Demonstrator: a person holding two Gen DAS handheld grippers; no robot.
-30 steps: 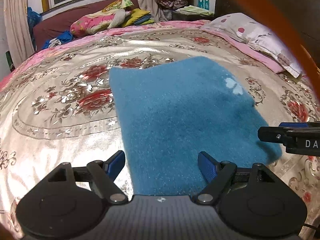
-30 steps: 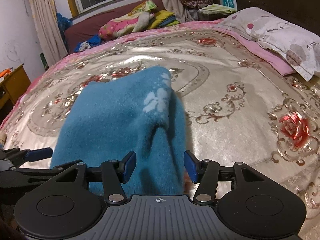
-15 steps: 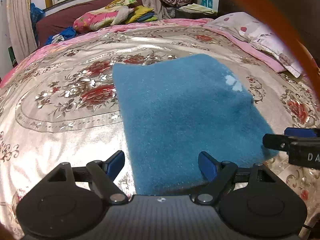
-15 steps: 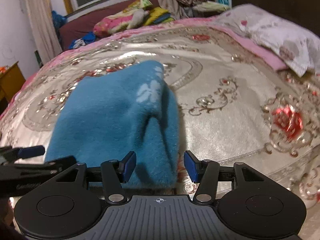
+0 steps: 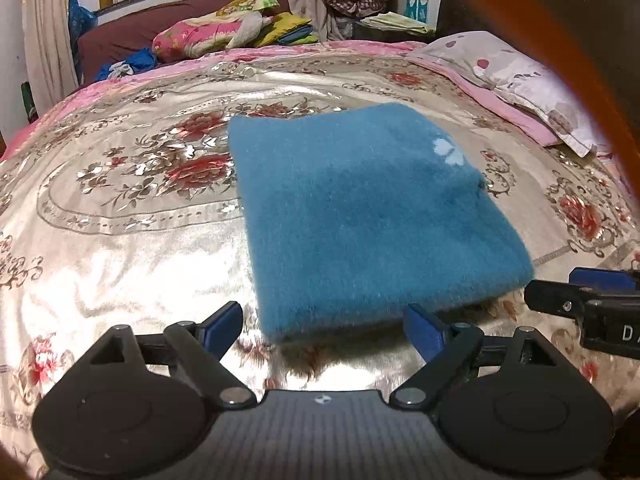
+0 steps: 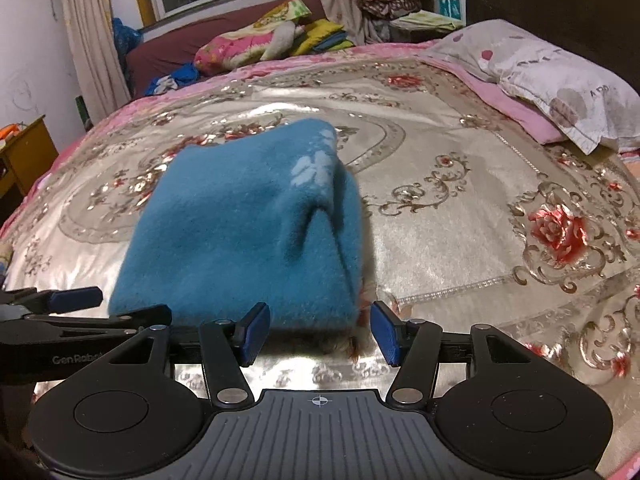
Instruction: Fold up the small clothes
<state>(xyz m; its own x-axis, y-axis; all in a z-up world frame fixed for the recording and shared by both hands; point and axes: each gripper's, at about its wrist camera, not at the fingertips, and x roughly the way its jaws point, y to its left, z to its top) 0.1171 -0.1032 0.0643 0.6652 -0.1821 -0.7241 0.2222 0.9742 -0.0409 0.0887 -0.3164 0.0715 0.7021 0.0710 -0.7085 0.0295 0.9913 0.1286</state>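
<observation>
A fuzzy blue garment [image 5: 360,220] with a small white paw print lies folded on the floral bedspread [image 5: 120,240]. It also shows in the right wrist view [image 6: 240,232], with a raised fold on its right side. My left gripper [image 5: 322,326] is open and empty, just short of the garment's near edge. My right gripper [image 6: 320,334] is open and empty at the garment's near right corner. The right gripper's finger shows in the left wrist view [image 5: 580,300]. The left gripper's finger shows in the right wrist view [image 6: 76,298].
A spotted pillow [image 6: 552,80] lies at the bed's right edge. Folded bedding and clothes [image 6: 260,40] are piled beyond the bed under a window. A wooden cabinet [image 6: 20,156] stands at the left.
Both grippers have pulled back toward me, off the garment. The garment's near edge now lies flat on the bedspread in front of the open jaws.
</observation>
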